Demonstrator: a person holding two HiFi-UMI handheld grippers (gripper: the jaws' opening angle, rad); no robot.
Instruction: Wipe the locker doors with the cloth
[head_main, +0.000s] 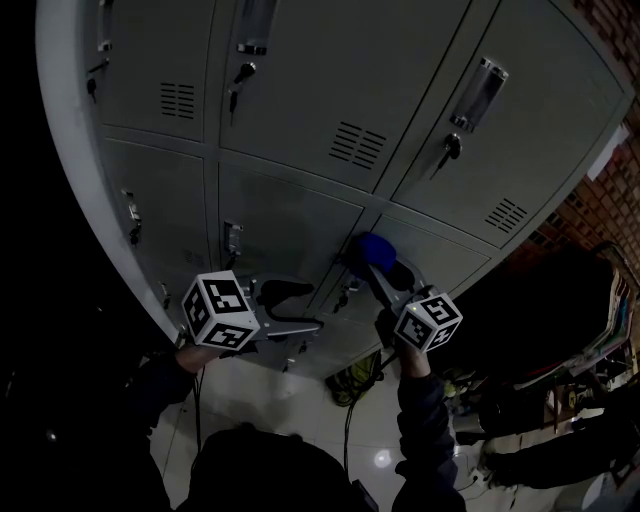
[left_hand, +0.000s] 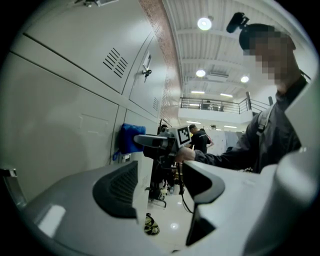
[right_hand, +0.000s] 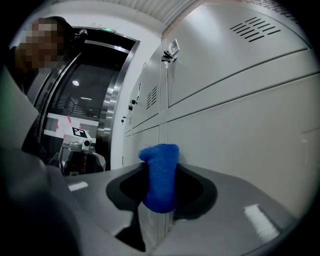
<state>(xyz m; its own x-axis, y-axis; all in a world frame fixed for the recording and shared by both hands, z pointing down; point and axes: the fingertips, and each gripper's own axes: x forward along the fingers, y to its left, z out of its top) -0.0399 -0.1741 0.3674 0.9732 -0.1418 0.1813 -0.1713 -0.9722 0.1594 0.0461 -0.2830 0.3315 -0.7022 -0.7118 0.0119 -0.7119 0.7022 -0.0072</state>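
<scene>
**Grey lockers fill the view; cloth held at a lower door**

Grey bank of locker doors (head_main: 300, 110) takes up most of the head view, vented, two rows showing. Glossy tiled floor (head_main: 300, 410) below.

Right gripper (head_main: 388, 272) reaches up to a lower-row door, near a seam. Its jaws pinch the blue cloth (head_main: 373, 248) with a wad poking past the tips, likely so fabric rather than plastic meets the metal. In the right gripper view the cloth (right_hand: 160, 175) stands upright between the pads, door panel just beside it. The left gripper view shows it against the door face; contact looks likely but can't confirm.

Left gripper (head_main: 298, 307) is near the neighbouring door, jaws spread, nothing between them. Probably kept clear of the wiping path.

Upper doors are well apart from the cloth. Keys (head_main: 451, 150) hang in the locks and could snag the cloth.
</scene>
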